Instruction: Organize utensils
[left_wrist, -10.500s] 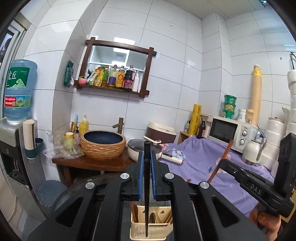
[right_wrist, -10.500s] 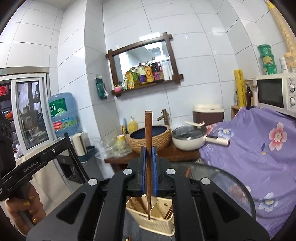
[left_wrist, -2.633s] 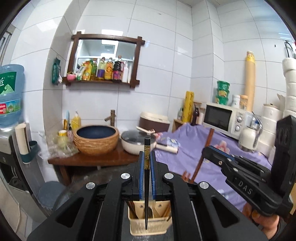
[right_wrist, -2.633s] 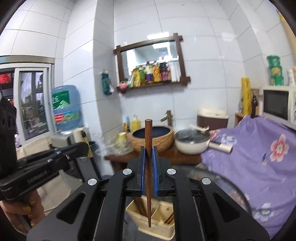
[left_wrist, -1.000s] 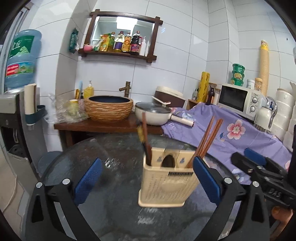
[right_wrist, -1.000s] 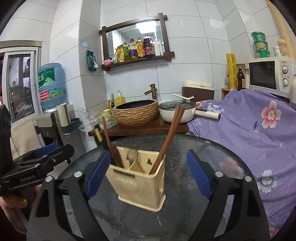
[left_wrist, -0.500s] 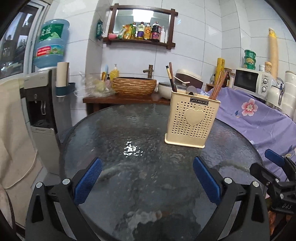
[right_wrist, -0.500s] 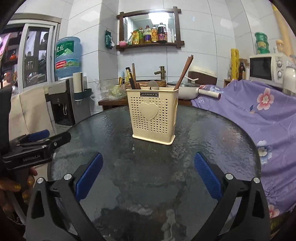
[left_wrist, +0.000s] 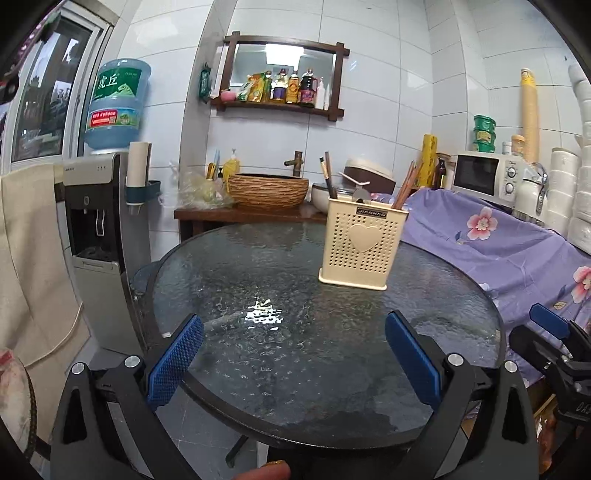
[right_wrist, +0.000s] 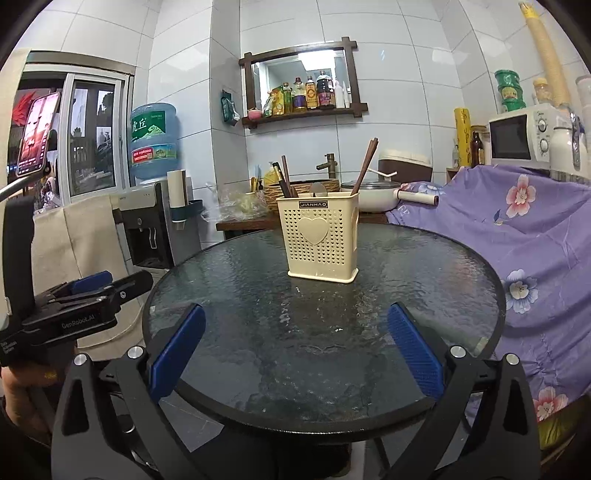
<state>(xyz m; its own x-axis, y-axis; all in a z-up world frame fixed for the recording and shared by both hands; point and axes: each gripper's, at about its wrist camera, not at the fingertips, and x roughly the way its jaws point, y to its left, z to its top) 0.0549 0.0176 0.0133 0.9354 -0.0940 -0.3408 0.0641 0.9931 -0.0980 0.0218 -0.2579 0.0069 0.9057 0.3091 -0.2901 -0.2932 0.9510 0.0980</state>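
A cream perforated utensil holder (left_wrist: 364, 243) (right_wrist: 320, 238) with a heart on its front stands upright on the round dark glass table (left_wrist: 280, 332) (right_wrist: 332, 332). Dark chopsticks (left_wrist: 327, 175) (right_wrist: 282, 177) stand in its left compartment, brown chopsticks (left_wrist: 406, 184) (right_wrist: 365, 164) lean in its right one, and a spoon (right_wrist: 318, 189) shows in the middle. My left gripper (left_wrist: 293, 360) is open and empty at the table's near edge. My right gripper (right_wrist: 295, 349) is open and empty, also back at the near edge.
A water dispenser (left_wrist: 99, 206) stands left of the table. A purple flowered cloth (right_wrist: 517, 236) covers the counter at right, with a microwave (left_wrist: 487, 175). A wooden stand with a woven basin (left_wrist: 267, 188) and a pot (right_wrist: 373, 197) is behind the table.
Both grippers let go of their chopsticks into the holder, opened wide and pulled back and down from above the holder to the table's near edge.
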